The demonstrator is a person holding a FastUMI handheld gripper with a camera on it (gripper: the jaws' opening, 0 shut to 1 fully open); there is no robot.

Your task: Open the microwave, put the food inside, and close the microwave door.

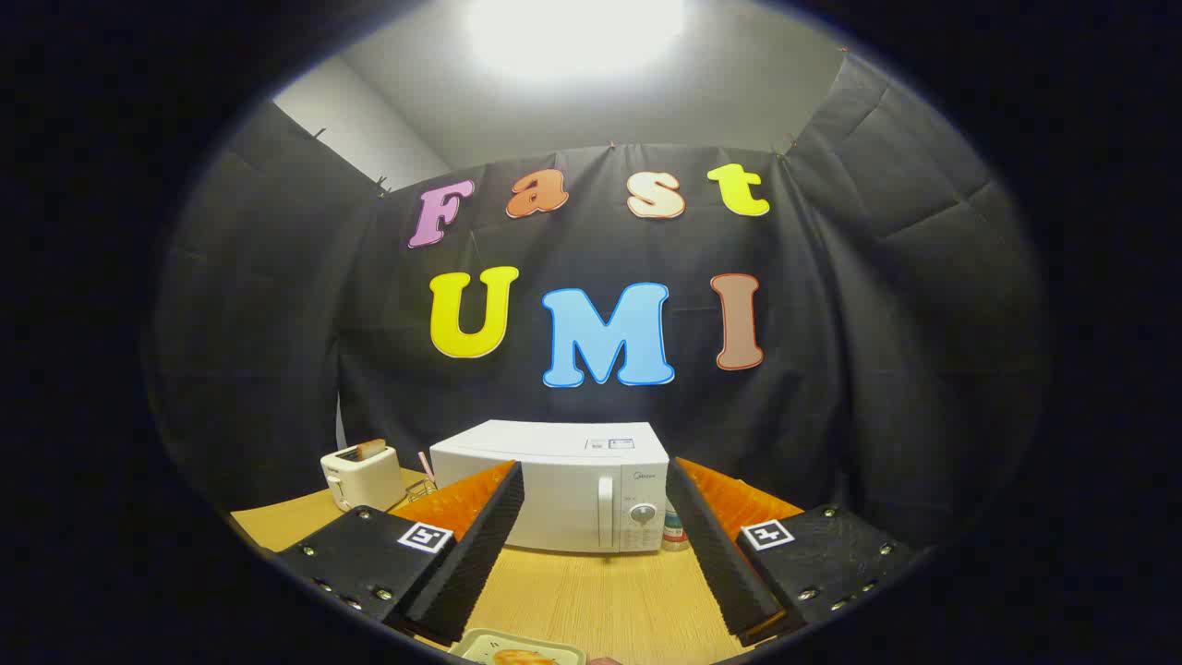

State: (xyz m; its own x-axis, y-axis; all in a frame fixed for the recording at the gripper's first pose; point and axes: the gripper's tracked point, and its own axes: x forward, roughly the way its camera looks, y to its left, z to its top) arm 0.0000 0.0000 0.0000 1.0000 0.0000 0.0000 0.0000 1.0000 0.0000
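**Door shut, food waiting, fingers empty**

Wooden table (591, 600) under a dark-draped booth carries everything for the job. Beyond the fingers, framed in the gap between them, stands the white microwave (554, 485), its door closed and its vertical handle (606, 511) just left of the control dials. The gripper (596, 554) has its fingers spread wide apart, holding nothing.

Nearest the camera, below and between the fingertips, lies a pale tray (517, 649) with a piece of golden food (522, 657) on it; little of it shows.

Judging by looks, the microwave is heavy and rigid, so a pull on the handle should swing the door without dragging the body much. The handle is a slim upright bar, best hooked or pinched near its middle. The tray seems light and stiff; its rim is the likely place to grip, kept level so the food does not slide.

Left of the microwave sits a toaster (362, 476), well clear of the door. A small bottle (675, 531) stands just right of the microwave, behind the right finger.
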